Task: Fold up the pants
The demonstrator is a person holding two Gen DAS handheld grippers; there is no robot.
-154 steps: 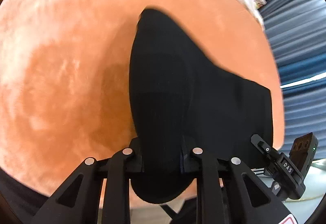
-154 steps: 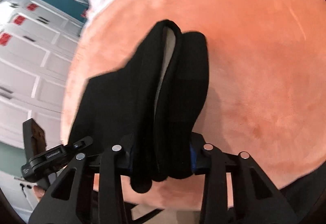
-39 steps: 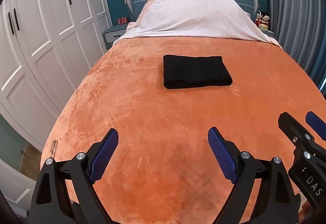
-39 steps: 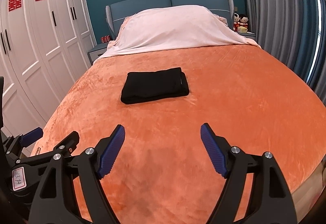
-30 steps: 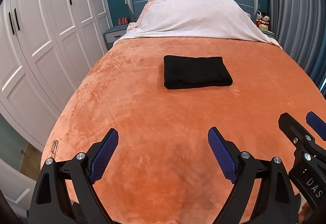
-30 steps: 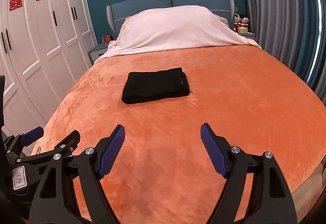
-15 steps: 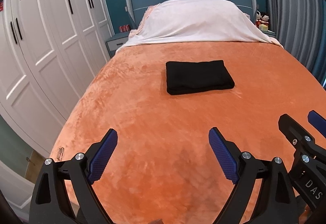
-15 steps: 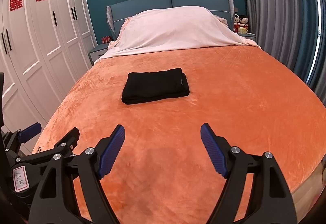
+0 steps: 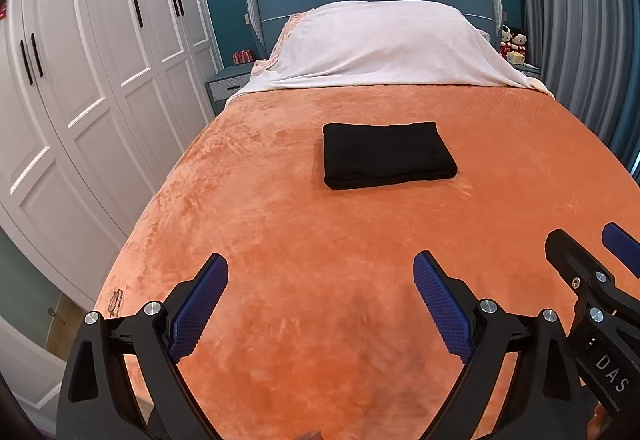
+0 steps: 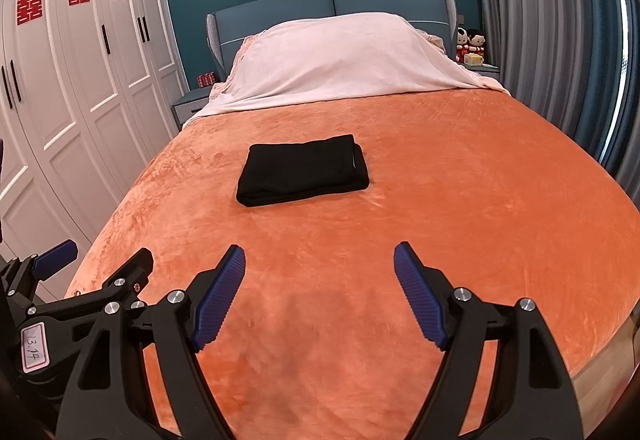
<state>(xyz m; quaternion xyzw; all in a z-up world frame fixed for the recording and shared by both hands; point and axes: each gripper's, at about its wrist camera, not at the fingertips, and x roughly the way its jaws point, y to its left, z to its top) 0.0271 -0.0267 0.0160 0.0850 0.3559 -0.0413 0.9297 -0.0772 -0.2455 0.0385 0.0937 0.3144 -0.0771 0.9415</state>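
The pants (image 10: 302, 169) lay folded into a flat black rectangle on the orange blanket (image 10: 460, 199), at 12 o'clock from the right gripper (image 10: 319, 272). Its jaws stood wide apart, empty. The left gripper (image 10: 96, 260) showed at 9 o'clock.

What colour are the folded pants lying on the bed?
Black. The folded pants lie on the orange blanket, clearest in the right wrist view.

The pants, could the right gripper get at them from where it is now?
Probably yes. The folded pants lie alone on the blanket, ahead and slightly left of the open, empty right gripper, with only bare blanket between. It would need to move forward.
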